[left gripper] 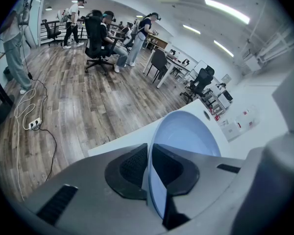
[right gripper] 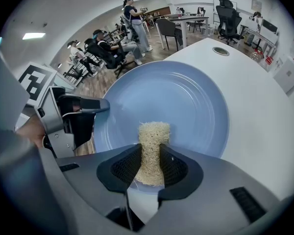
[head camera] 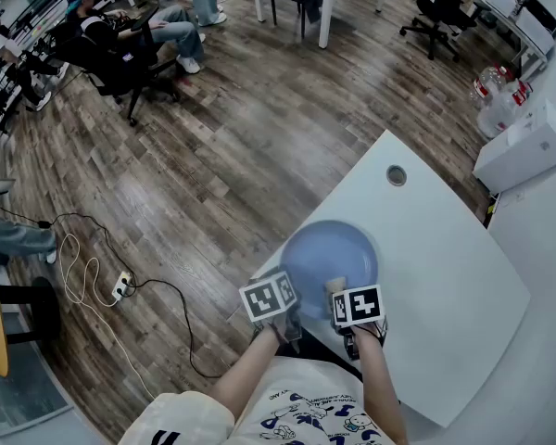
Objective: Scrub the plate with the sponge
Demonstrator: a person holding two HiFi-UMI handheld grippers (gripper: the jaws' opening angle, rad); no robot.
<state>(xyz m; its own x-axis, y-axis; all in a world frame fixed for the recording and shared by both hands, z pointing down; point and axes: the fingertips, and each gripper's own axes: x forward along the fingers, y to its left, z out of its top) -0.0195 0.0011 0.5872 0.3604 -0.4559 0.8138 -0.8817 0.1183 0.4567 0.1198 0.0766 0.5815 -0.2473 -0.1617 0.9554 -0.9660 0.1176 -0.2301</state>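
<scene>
A pale blue plate [head camera: 329,256] lies at the near corner of the white table [head camera: 445,276]. My left gripper [head camera: 287,321] is shut on the plate's near left rim; in the left gripper view the plate's edge [left gripper: 149,180] stands pinched between the two black pads. My right gripper [head camera: 347,318] is shut on a beige fibrous sponge [right gripper: 153,148], which is squeezed narrow between the pads and reaches onto the plate [right gripper: 186,102] near its front rim. The left gripper [right gripper: 71,119] shows at the plate's left edge in the right gripper view.
A round grommet hole [head camera: 397,175] sits at the table's far end. A white box [head camera: 528,146] and bottles [head camera: 500,86] stand to the right. Wood floor with a power strip and cables [head camera: 120,287] lies left. People sit on office chairs [head camera: 130,44] far back.
</scene>
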